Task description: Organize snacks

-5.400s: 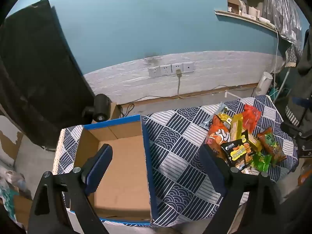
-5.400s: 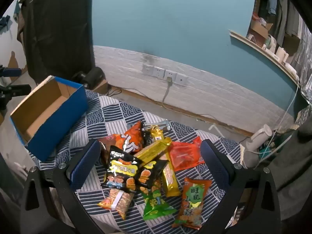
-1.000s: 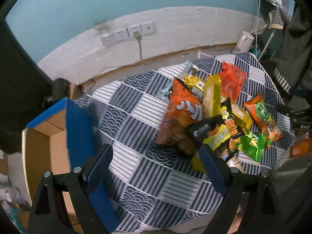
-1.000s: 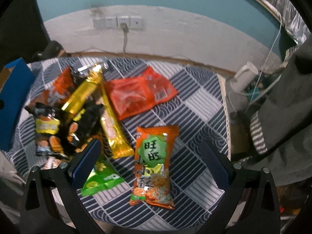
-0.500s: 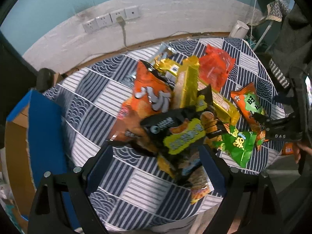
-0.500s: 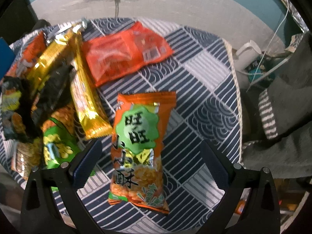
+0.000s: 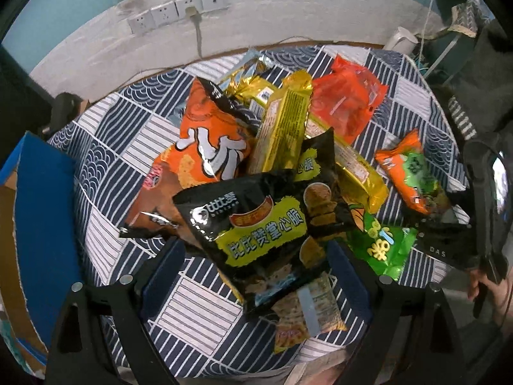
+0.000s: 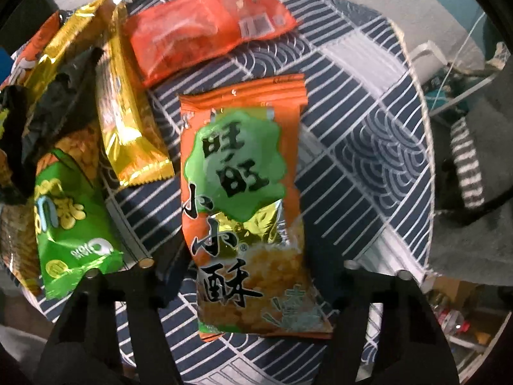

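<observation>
A heap of snack packets lies on a table with a blue-and-white patterned cloth (image 7: 105,157). My left gripper (image 7: 253,266) is open, its fingers on either side of a black-and-yellow packet (image 7: 256,234) at the heap's near edge. An orange chip bag (image 7: 211,141), a gold packet (image 7: 282,118) and a red packet (image 7: 346,102) lie behind it. My right gripper (image 8: 256,276) is open, straddling the lower part of an orange-and-green rice-cracker packet (image 8: 243,173); that packet also shows in the left wrist view (image 7: 413,173). A green packet (image 8: 67,224) lies to its left.
A blue cardboard box (image 7: 41,208) stands at the table's left edge. A wall with sockets (image 7: 179,12) is behind the table. A white kettle (image 7: 400,38) sits past the far right corner. The other hand-held gripper (image 7: 455,237) shows at the right.
Both grippers have come down and closer to the packets. The left now brackets the black-and-yellow packet; the right now brackets the orange-and-green packet. The packets have not moved.
</observation>
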Tool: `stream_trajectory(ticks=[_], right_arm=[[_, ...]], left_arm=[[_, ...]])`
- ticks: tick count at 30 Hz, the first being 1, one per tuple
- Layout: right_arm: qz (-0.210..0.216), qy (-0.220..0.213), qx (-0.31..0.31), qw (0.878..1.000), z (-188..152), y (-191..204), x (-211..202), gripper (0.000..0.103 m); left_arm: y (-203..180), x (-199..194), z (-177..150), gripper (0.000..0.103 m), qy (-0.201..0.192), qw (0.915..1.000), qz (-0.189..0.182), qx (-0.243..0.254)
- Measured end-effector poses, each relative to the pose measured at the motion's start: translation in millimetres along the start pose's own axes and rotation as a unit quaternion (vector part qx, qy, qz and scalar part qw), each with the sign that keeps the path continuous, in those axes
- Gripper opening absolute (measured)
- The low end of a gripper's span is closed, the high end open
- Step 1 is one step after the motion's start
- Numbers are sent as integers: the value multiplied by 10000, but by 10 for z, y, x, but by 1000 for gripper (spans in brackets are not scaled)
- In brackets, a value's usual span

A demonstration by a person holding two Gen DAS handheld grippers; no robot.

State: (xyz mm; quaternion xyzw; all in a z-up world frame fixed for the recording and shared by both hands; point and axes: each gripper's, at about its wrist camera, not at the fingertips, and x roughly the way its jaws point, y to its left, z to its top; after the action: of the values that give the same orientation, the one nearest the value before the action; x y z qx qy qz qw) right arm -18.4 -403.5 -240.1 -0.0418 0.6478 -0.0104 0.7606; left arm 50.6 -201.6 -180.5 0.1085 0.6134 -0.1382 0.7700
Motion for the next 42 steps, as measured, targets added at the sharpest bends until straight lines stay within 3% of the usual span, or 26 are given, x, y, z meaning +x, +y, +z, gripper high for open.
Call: stream_trajectory(ticks=[1, 4, 8, 11, 15, 25, 42], right_arm=[[9, -45, 1, 10000, -2, -8, -12, 51], [30, -132, 56, 9999, -15, -34, -68, 45], [100, -259, 126, 9995, -7, -45, -178, 44], [126, -362, 155, 9991, 19, -92, -286, 44], [142, -504, 157, 9985, 73, -106, -423, 44], [116, -860, 71, 9962, 146, 40, -726, 44], [234, -1566, -302, 9869, 203, 406, -1460, 44]], left_arm=[[-12, 44, 11, 92, 42, 10000, -17, -12], [-24, 174, 45, 92, 166, 9998, 38, -64], [-18, 319, 58, 91, 256, 9997, -14, -61], [43, 374, 50, 75, 286, 9991, -261, -195], [103, 357, 26, 63, 262, 9985, -411, -259], [166, 53, -19, 62, -93, 9984, -547, -60], [553, -684, -179, 62, -952, 9951, -28, 263]])
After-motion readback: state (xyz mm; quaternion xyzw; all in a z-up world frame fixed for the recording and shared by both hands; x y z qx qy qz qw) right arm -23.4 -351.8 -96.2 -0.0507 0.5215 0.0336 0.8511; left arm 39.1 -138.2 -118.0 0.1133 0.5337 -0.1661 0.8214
